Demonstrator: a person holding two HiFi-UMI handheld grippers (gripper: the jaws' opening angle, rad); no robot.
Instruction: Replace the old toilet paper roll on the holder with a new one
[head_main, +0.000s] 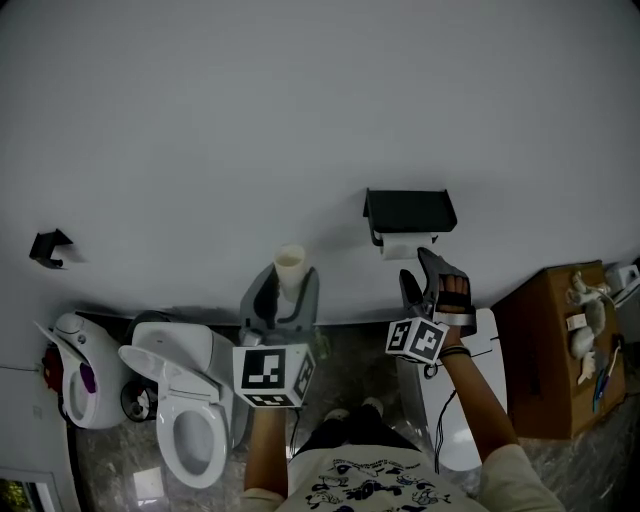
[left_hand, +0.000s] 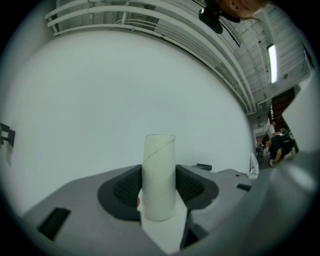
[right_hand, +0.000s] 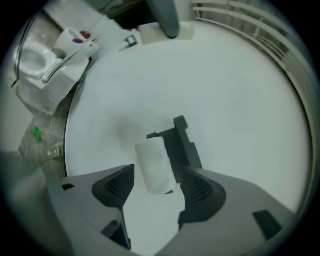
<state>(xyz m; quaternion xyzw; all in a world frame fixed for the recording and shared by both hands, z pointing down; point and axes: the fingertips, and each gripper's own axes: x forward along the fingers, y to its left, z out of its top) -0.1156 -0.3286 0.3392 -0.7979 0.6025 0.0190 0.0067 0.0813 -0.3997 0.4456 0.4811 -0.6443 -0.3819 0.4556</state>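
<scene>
Cardboard tube: its lower end is lost between the pads of the left gripper.
Toilet roll: the top is tucked under the black shelf of the holder. In the right gripper view it is smeared, with no paper edge readable.
Holder, right gripper view: largely behind the roll.
Box, far right: the pale bits on its lid are too small to name.
Wall fitting, far left: too small to tell what it is.
Toilet: cut by the rim of the right gripper view.
Person: cut off at the near edge.
People, far right: dim and tiny.
</scene>
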